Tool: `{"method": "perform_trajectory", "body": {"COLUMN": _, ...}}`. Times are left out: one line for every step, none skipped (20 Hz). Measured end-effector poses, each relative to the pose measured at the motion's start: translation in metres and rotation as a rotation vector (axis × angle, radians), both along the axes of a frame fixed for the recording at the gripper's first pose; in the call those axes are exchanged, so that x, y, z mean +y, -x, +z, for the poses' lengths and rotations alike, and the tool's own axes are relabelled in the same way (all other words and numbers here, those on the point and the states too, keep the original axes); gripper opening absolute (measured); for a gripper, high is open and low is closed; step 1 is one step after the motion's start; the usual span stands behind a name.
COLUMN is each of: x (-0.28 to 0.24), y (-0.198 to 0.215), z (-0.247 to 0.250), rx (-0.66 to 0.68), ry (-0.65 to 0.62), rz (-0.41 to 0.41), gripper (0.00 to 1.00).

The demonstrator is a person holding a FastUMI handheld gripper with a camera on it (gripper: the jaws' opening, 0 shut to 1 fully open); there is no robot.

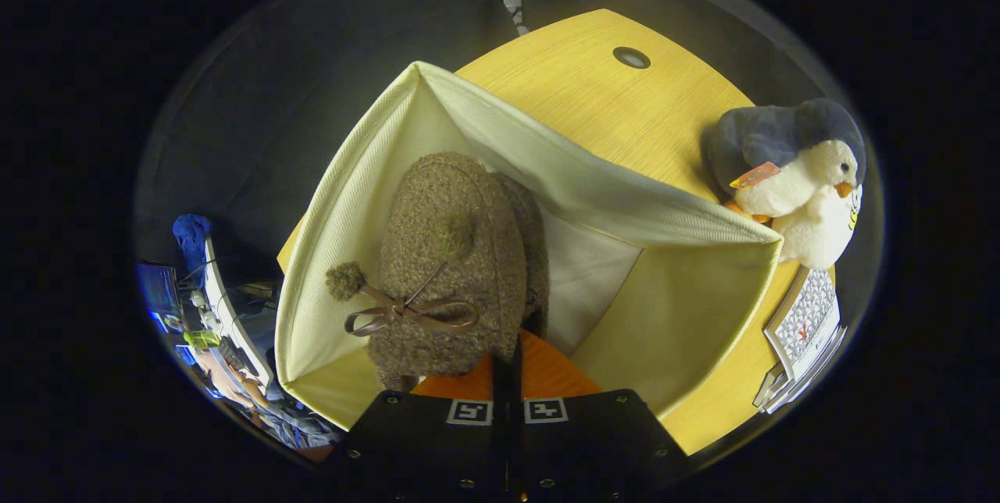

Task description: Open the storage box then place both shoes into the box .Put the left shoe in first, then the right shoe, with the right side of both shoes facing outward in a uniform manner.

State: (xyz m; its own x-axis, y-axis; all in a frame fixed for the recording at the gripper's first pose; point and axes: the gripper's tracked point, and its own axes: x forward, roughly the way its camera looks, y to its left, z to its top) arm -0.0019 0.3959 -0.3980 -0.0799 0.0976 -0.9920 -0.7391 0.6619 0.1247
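1. The storage box (672, 315), a cream fabric bin, stood open on the yellow wooden table (617, 108), its walls spread wide.
2. Inside it lay a fuzzy brown shoe (449, 253), with a second one (535, 253) tucked just behind it and mostly hidden.
3. The nearer shoe carried a brown ribbon bow (410, 312) and a small pompom (344, 280) on the side facing the box's left wall.
4. The gripper (506, 362) hung over the box, its fingers drawn close together with only a thin gap between them, at the heel end of the shoes; I could not tell whether they pinched anything.
5. Outside the box, a plush penguin (805, 175) sat on the table beside the far right corner, with a stack of booklets (805, 331) near it.
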Motion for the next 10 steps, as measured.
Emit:
{"method": "perform_trajectory", "body": {"x": 0.002, "y": 0.002, "z": 0.004, "rx": 0.006, "ry": -0.022, "rz": -0.016, "gripper": 0.04}}
{"method": "perform_trajectory", "body": {"x": 0.003, "y": 0.002, "z": 0.012, "rx": 0.005, "ry": -0.048, "rz": -0.029, "gripper": 0.12}}
{"method": "perform_trajectory", "body": {"x": 0.004, "y": 0.001, "z": 0.019, "rx": 0.001, "ry": -0.074, "rz": -0.039, "gripper": 0.21}}
{"method": "perform_trajectory", "body": {"x": 0.003, "y": 0.002, "z": 0.026, "rx": -0.003, "ry": -0.095, "rz": -0.050, "gripper": 0.42}}
{"method": "perform_trajectory", "body": {"x": 0.002, "y": 0.001, "z": 0.036, "rx": -0.012, "ry": -0.113, "rz": -0.056, "gripper": 0.58}}
{"method": "perform_trajectory", "body": {"x": 0.001, "y": 0.002, "z": 0.043, "rx": -0.020, "ry": -0.133, "rz": -0.061, "gripper": 0.74}}
{"method": "perform_trajectory", "body": {"x": 0.001, "y": 0.000, "z": 0.052, "rx": -0.028, "ry": -0.158, "rz": -0.070, "gripper": 0.80}}
{"method": "perform_trajectory", "body": {"x": 0.001, "y": 0.004, "z": 0.056, "rx": -0.035, "ry": -0.182, "rz": -0.084, "gripper": 0.88}}
{"method": "perform_trajectory", "body": {"x": 0.003, "y": 0.002, "z": 0.067, "rx": -0.045, "ry": -0.213, "rz": -0.101, "gripper": 0.90}}
{"method": "perform_trajectory", "body": {"x": 0.003, "y": 0.000, "z": 0.077, "rx": -0.058, "ry": -0.245, "rz": -0.118, "gripper": 0.95}}
